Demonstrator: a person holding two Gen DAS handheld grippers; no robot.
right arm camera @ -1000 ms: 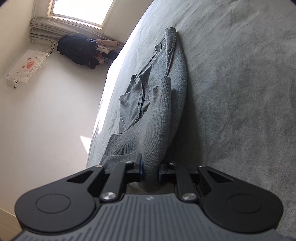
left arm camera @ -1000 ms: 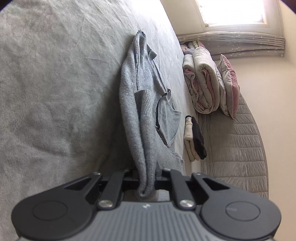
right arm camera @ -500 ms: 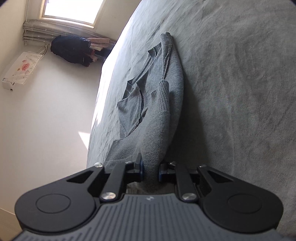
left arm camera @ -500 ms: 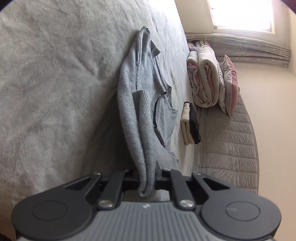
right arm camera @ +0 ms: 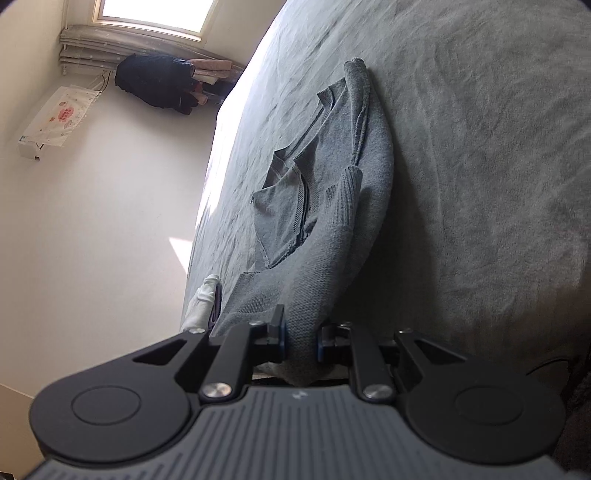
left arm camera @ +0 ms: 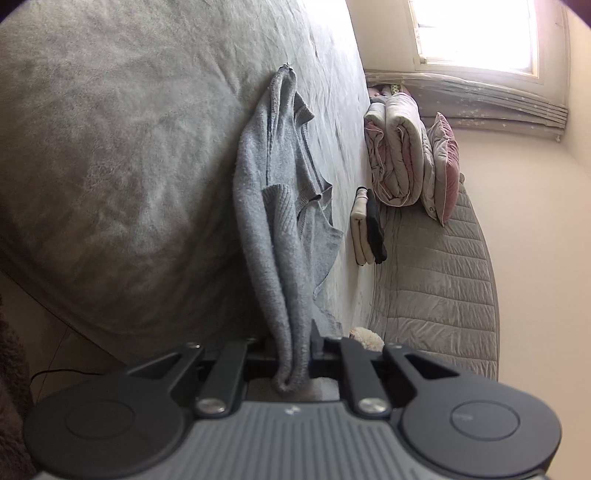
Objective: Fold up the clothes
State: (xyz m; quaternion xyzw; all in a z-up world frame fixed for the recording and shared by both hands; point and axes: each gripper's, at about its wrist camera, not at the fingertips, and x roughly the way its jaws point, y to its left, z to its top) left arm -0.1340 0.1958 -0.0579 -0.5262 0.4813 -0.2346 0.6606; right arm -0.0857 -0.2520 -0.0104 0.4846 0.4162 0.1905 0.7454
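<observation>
The left claw (left arm camera: 293, 354) is clamped nearly closed on a doubled-over edge of the grey knit sweater (left arm camera: 273, 221), a short fold of the fabric poking back out behind its 2 black fingers. The right claw (right arm camera: 301, 341) is likewise pinched narrow on another bunched edge of the same sweater (right arm camera: 332, 206), the knit filling the gap between its blue-edged pads. From each claw the sweater runs straight ahead as a long, folded band lying on the grey bed cover (left arm camera: 110, 166), with a ribbed cuff or hem doubled over about midway along it and a loose flap spread to the inner side. Its far end tapers to a rumpled tip well ahead of both claws. In the left wrist view, beyond the sweater and to the claw's right, a small stack of folded clothes (left arm camera: 367, 229), pale with 1 black piece, stands on the bed against a quilted grey headboard (left arm camera: 436, 288). Further ahead lie a rolled pink-and-white duvet (left arm camera: 397, 155) and a pink pillow (left arm camera: 445, 166), below a bright window (left arm camera: 476, 33). In the right wrist view, far ahead and to the claw's left, dark clothing (right arm camera: 155, 83) hangs beneath a window (right arm camera: 155, 13), and a white box-shaped unit (right arm camera: 55, 122) is fixed to the pale wall.
</observation>
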